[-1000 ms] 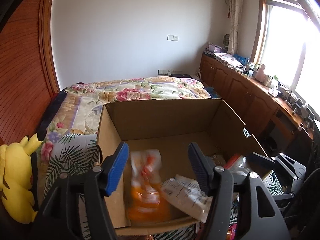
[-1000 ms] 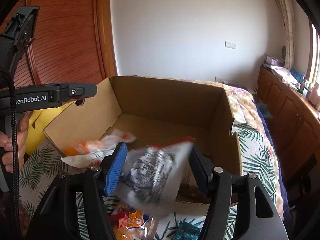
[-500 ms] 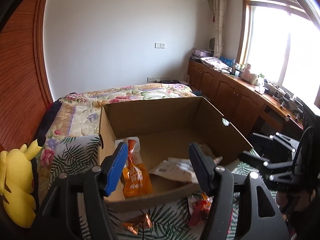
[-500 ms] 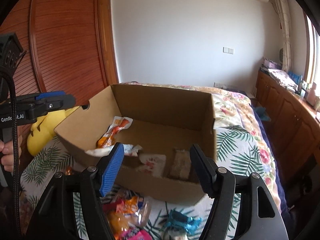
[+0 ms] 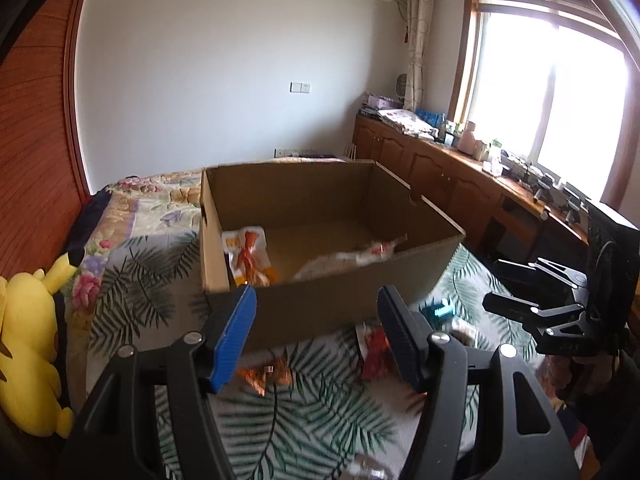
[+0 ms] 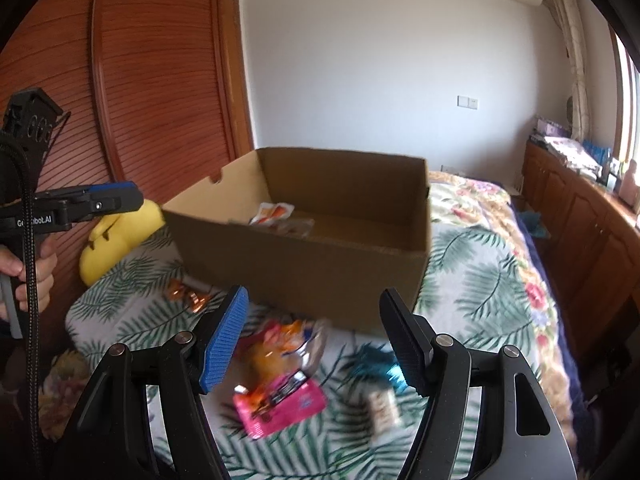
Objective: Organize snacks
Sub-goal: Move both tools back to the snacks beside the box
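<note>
Right wrist: empty claw (image 6: pixel 314 340), cardboard box (image 6: pixel 320 264)

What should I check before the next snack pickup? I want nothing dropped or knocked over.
1. Right tool empty, jaws apart: ok.
2. Left tool empty, jaws apart: ok.
3. Brown cardboard box upright, top open, room inside: ok.
4. Loose snacks in front of the box: ok; pink rectangular packet, orange plastic bag, and teal foil wrapper lie on the palm-leaf bedspread.
5. Nearest target lined up: ok; the pink packet lies below the right tool's gap.
6. Packet edges sharp enough to judge a grip: cannot tell, blurred.
</note>
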Tool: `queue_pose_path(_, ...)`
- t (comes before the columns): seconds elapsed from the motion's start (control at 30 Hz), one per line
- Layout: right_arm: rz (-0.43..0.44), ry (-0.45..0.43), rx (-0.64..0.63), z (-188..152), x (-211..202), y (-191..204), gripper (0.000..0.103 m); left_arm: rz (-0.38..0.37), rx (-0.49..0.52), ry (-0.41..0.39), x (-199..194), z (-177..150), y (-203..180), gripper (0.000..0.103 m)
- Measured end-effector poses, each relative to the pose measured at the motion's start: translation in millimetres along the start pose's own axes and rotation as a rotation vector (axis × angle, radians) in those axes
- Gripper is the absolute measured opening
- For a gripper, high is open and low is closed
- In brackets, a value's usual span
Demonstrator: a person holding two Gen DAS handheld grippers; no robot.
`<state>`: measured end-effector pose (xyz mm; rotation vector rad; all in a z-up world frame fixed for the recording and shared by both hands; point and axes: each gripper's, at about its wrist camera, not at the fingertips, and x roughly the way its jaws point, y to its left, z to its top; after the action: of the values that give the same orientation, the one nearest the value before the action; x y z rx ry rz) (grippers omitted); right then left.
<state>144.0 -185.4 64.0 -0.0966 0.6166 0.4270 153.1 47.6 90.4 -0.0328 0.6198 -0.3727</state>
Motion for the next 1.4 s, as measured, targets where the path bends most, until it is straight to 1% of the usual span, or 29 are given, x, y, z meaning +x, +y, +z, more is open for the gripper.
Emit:
queue_pose_path(0.17,0.022,0.024,0.001,-19,6,16,0.070,-0.003,0.000,0.025,-4,-24,6,0.063)
queue_pose_path(0.43,0.006,0.081,-0.035,-36,27,28,0.070,0.007,-0.010,0.094,0,-77,9,0.063)
queue_pose_path(0.57,0.005,0.102,-0.041,-42,35,32,0.070,0.018,0.020,0.128,2,-105,0,0.063)
queue_pose_path(0.73,0.013,0.122,-0.043,-48,41,36,0.070,0.009,0.063,0.143,-8,-127,-15,0.063)
queue_pose_path(0.93,0.026,0.137,-0.053,-51,41,45,0.070,-0.028,0.050,0.181,-16,-147,-22,0.066)
queue_pose_path(1.23,0.031,0.154,-0.071,-56,45,53,0.070,-0.077,0.051,0.199,-19,-158,-34,0.068)
queue_pose_path(1.4,0.032,0.157,-0.072,-59,45,52,0.070,-0.069,0.097,0.210,-13,-160,-45,0.069)
